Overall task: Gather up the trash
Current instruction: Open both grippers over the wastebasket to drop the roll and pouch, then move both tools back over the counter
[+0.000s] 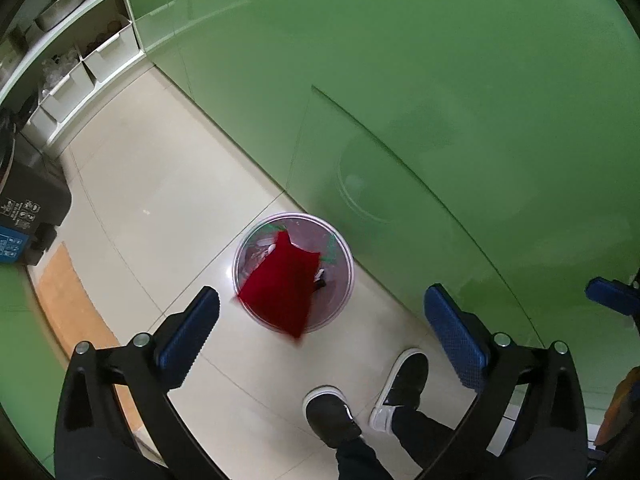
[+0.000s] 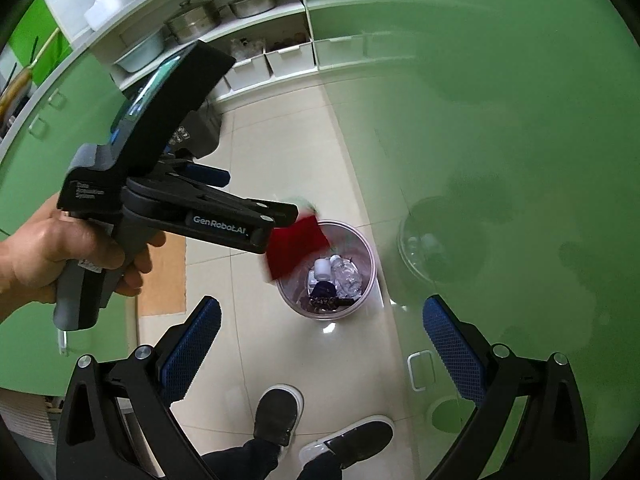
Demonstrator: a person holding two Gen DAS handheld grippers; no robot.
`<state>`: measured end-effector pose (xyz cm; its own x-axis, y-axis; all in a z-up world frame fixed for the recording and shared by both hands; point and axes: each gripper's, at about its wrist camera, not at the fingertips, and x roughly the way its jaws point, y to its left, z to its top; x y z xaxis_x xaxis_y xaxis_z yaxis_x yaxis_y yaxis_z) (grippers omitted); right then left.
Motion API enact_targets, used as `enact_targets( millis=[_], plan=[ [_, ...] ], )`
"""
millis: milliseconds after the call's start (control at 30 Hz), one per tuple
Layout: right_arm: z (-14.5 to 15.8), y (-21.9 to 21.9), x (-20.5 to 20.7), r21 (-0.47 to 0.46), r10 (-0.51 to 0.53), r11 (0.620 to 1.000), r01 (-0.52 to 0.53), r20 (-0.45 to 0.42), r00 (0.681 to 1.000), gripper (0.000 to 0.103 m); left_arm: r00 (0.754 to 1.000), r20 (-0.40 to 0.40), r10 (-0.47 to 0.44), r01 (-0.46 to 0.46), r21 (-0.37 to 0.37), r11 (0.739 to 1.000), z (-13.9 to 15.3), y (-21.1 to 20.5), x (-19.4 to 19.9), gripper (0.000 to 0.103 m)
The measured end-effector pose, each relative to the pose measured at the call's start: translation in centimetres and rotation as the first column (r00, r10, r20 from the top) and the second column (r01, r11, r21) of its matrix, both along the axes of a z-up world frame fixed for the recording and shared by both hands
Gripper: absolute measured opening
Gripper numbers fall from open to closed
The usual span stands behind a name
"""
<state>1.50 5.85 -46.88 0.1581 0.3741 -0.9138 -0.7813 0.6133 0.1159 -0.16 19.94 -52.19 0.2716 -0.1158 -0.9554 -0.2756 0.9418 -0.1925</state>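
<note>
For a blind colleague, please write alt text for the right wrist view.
A red piece of trash, blurred, hangs over a clear bin on the tiled floor, just below the left tongs held in a hand. The right tongs stand open and empty in front. Bottles lie in the bin, and two dark shoes show below.

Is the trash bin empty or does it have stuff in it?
It has stuff in it. The clear trash bin holds a white bottle and crumpled plastic, and a blurred red packet hangs above it.
</note>
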Motion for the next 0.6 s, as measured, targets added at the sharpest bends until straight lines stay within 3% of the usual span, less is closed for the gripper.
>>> enact_targets(
  millis=[167, 300, 600],
  plan=[
    [1.3, -0.4, -0.3, 0.013, -0.001, 1.0, 0.0, 0.006, 1.0, 0.097, 1.0, -0.004, 0.019, -0.019, 0.009, 1.0, 1.1, -0.1, -0.3, 0.1],
    [3.5, -0.4, -0.8, 0.027, -0.001, 1.0, 0.0, 0.016, 1.0, 0.097, 0.999, 0.016, 0.034, -0.034, 0.021, 0.999, 4.0, 0.2, -1.0, 0.1],
    [14.0, -0.4, -3.8, 0.099, -0.008, 0.995, 0.003, 0.057, 0.998, 0.097, 0.994, 0.094, 0.056, -0.063, 0.069, 0.996, 16.0, 1.5, -3.0, 0.1]
  ],
)
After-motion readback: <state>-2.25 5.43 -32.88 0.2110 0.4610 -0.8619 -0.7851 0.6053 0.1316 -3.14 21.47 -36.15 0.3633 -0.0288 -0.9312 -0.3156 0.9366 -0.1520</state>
